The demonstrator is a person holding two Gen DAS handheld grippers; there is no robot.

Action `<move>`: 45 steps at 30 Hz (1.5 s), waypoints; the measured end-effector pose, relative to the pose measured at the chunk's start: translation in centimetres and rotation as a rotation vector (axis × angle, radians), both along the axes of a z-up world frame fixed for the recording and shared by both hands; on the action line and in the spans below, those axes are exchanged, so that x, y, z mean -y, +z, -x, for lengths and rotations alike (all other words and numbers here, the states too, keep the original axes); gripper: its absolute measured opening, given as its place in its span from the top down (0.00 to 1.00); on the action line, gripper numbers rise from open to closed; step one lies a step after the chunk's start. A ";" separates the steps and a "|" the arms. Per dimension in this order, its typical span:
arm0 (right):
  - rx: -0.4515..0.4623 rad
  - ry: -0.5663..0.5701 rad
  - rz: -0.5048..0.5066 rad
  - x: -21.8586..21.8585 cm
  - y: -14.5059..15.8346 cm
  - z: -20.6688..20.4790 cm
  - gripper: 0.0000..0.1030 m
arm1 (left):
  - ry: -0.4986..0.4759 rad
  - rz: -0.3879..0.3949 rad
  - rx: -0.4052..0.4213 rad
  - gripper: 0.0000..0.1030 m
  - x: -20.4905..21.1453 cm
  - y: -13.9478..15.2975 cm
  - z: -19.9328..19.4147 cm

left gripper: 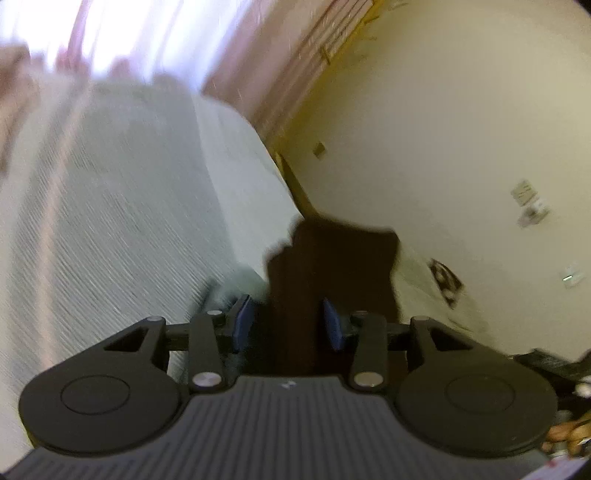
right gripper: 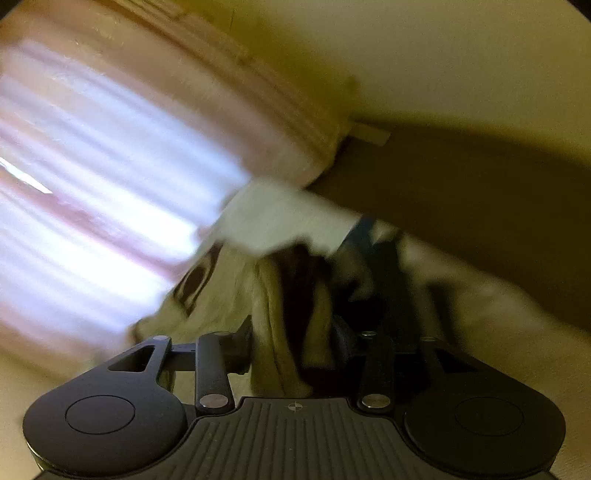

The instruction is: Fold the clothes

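Both grippers, left (left gripper: 286, 325) and right (right gripper: 295, 350), stand parted over the bed (left gripper: 110, 221) with cloth (right gripper: 280, 332) loose between their pads, seemingly to lay it flat for folding.

Both fisheye views smear heavily with motion blur and curve at the rims, dark in the corners. Daylight glares white through the curtains (left gripper: 122, 33), overexposed. The wall (left gripper: 461, 110) glows yellowish; a deep shadow (right gripper: 461, 206) crosses the right wrist view.
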State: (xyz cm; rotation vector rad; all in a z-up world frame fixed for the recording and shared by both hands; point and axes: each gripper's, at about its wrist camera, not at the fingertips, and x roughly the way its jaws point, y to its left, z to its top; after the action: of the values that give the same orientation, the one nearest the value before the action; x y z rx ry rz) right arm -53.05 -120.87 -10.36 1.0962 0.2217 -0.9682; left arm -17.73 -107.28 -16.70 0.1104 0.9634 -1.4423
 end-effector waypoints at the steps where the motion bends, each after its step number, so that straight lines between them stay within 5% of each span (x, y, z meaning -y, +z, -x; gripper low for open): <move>1: -0.093 -0.025 0.057 -0.6 1.4 -0.3 0.57 | 0.020 0.006 0.051 0.70 -0.1 1.1 -0.1; 4: -0.281 -0.030 0.249 -2.3 4.9 -3.1 0.57 | 0.014 0.045 0.094 0.72 0.0 3.8 1.0; 7: -0.353 0.103 0.414 -3.6 6.7 -7.8 0.58 | -0.110 0.130 0.150 0.74 0.7 5.9 4.9; 10: -0.451 0.181 0.483 -3.3 5.4 -11.7 0.58 | -0.217 0.156 0.274 0.75 2.9 5.2 9.2; 13: -0.623 0.169 0.447 -1.6 0.8 -13.3 0.58 | -0.189 0.108 0.367 0.72 5.6 1.3 10.3; 18: -0.606 0.189 0.467 -1.7 -1.7 -11.8 0.58 | -0.193 0.088 0.317 0.71 6.6 -1.4 9.1; 22: -0.597 0.131 0.411 -2.7 1.3 -10.1 0.58 | -0.186 0.078 0.322 0.71 5.0 0.5 9.0; 28: -0.445 0.137 0.411 -9.9 6.8 -6.2 0.57 | -0.146 0.072 0.299 0.71 -0.2 3.6 8.4; 35: -0.516 0.211 0.295 -12.4 4.2 -8.2 0.57 | -0.129 -0.045 0.334 0.69 -3.1 2.7 10.2; 45: -0.434 0.219 0.221 -18.7 9.9 -5.1 0.43 | -0.087 -0.115 0.385 0.31 -10.0 8.0 10.7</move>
State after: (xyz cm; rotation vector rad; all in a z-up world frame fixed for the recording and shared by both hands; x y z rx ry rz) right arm -47.97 -102.12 -0.48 0.6359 0.5629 -0.9968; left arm -28.39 -97.29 -8.69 0.5012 0.7291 -1.3787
